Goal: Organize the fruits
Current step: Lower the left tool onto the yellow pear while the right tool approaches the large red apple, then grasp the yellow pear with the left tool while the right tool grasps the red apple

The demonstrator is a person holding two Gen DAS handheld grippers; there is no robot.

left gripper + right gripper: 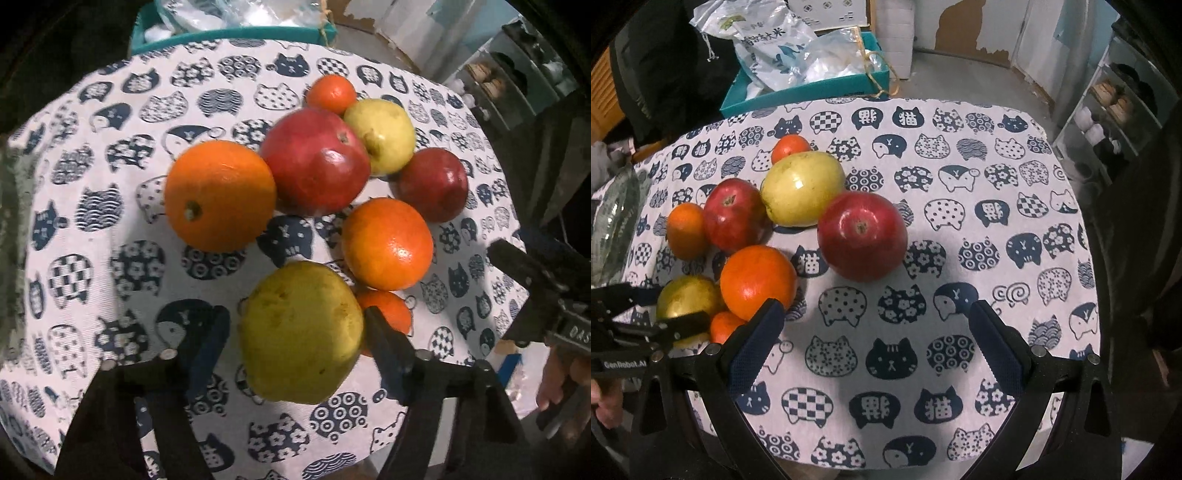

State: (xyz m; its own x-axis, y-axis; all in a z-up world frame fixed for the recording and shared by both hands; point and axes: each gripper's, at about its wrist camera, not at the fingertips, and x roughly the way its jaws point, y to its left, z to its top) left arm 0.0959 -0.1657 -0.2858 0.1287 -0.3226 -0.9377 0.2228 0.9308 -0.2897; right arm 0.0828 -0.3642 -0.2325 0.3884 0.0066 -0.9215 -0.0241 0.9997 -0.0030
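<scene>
Eight fruits are seen clustered on a counter (1015, 229) draped in a white cloth printed with navy cats: two round red apples (316, 162) (432, 184), two yellow-green pears (301, 332) (380, 136), two large oranges (219, 195) (388, 243) and two small tangerines (331, 93) (388, 310). The nearest pear is pinched between the left tongs (295, 354). The right tongs (875, 332) are held spread over bare cloth, nothing between them. A teal cardboard box (812, 92) stuffed with plastic bags (783, 48) is glimpsed behind.

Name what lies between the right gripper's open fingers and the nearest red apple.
Only bare cat-print tablecloth. The right wrist view shows no fruit between the right gripper and the red apple.
</scene>
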